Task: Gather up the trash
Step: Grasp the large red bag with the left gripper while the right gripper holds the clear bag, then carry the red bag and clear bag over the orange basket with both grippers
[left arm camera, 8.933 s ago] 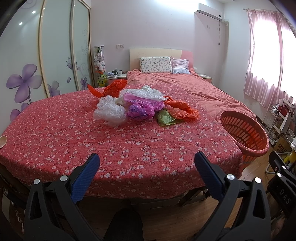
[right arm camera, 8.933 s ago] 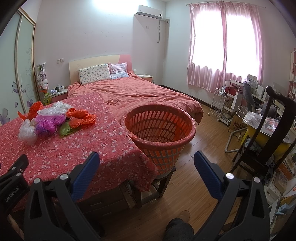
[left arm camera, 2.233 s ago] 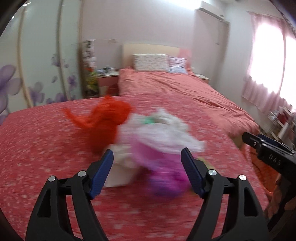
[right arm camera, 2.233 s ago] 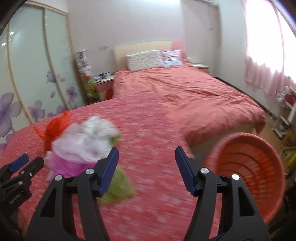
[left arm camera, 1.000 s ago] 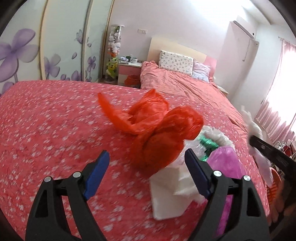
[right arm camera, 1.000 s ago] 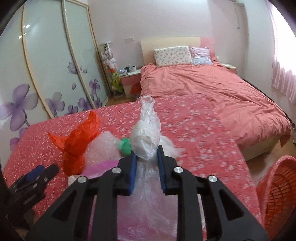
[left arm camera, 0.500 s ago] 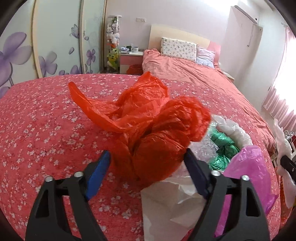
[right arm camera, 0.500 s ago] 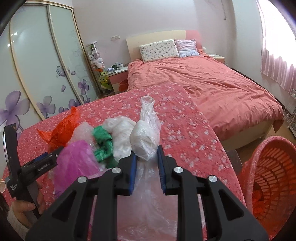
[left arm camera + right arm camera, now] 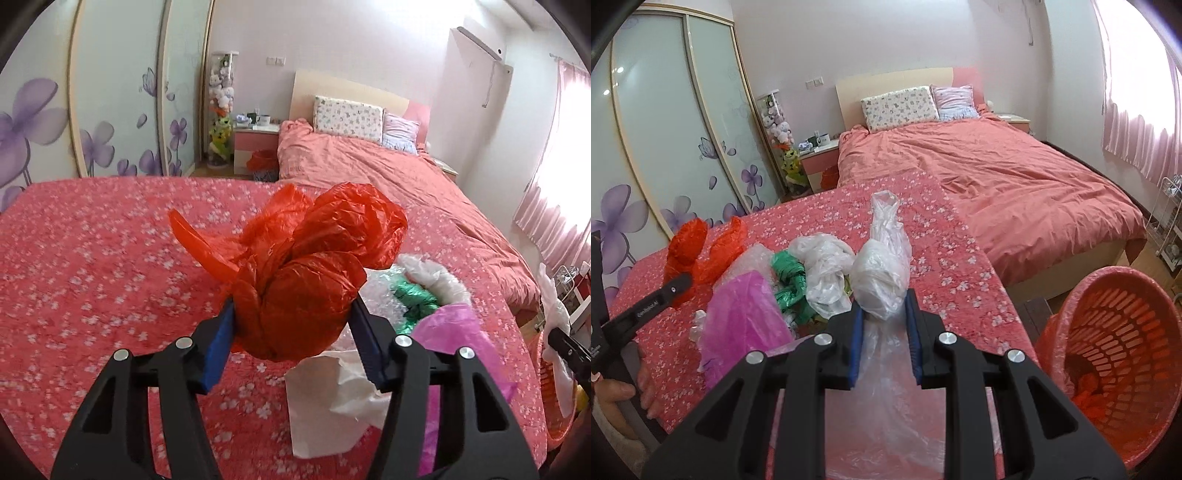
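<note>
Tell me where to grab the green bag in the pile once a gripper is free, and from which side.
Take the green bag at its twisted, knotted middle, the firmest bunch showing. Come from above, probably, since the pink bag crowds one side and a white bag the other. Both tools are busy: the right gripper clamps a clear bag, the left gripper a red bag.

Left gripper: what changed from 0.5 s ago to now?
The left gripper closed: its open jaws straddled the red plastic bag and now pinch it. The right gripper stays shut on the clear plastic bag. The rest of the pile and the orange basket are unchanged.
</note>
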Demonstrator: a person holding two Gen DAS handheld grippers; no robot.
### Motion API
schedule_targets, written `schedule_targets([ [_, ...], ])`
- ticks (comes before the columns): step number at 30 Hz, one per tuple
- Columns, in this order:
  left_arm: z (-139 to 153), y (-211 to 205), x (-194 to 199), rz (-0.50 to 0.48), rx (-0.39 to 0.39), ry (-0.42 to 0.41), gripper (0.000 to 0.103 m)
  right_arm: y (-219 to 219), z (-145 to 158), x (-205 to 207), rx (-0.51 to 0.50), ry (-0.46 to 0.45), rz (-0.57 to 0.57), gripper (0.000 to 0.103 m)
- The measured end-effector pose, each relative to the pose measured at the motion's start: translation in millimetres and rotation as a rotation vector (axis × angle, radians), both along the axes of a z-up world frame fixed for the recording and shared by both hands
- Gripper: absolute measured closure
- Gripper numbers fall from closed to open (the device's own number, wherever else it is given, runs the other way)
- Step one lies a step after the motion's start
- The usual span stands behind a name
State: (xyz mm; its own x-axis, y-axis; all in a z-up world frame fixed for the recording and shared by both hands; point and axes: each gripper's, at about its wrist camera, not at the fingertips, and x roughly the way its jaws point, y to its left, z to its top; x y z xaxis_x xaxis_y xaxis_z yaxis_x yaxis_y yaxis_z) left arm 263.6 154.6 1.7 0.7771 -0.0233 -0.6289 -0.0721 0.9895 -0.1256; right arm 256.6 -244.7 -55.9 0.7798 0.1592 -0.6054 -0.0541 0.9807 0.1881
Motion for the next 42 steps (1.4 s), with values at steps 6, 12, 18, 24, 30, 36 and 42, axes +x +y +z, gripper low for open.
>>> schedule_targets([
  [6, 23, -17, -23, -0.031, 0.009, -0.037, 0.044, -11, 19, -27, -0.002, -0.042, -0.02, 0.081],
  [12, 42, -46, -47, -0.098, 0.019, -0.063, 0.044, -27, 34, -57, -0.021, -0.09, -0.056, 0.081],
  [18, 49, -85, -65, -0.186, 0.014, -0.08, 0.043, -51, 43, -85, -0.04, -0.122, -0.11, 0.081],
  [24, 50, -127, -78, -0.275, 0.011, -0.085, 0.043, -83, 43, -105, -0.047, -0.129, -0.174, 0.08],
  [30, 45, -168, -83, -0.357, 0.02, -0.087, 0.043, -115, 38, -117, -0.055, -0.122, -0.247, 0.08],
  [36, 37, -208, -87, -0.424, 0.02, -0.07, 0.043, -146, 27, -126, -0.052, -0.107, -0.313, 0.08],
  [42, 29, -241, -86, -0.487, 0.018, -0.052, 0.043, -174, 15, -132, -0.05, -0.089, -0.366, 0.08],
])
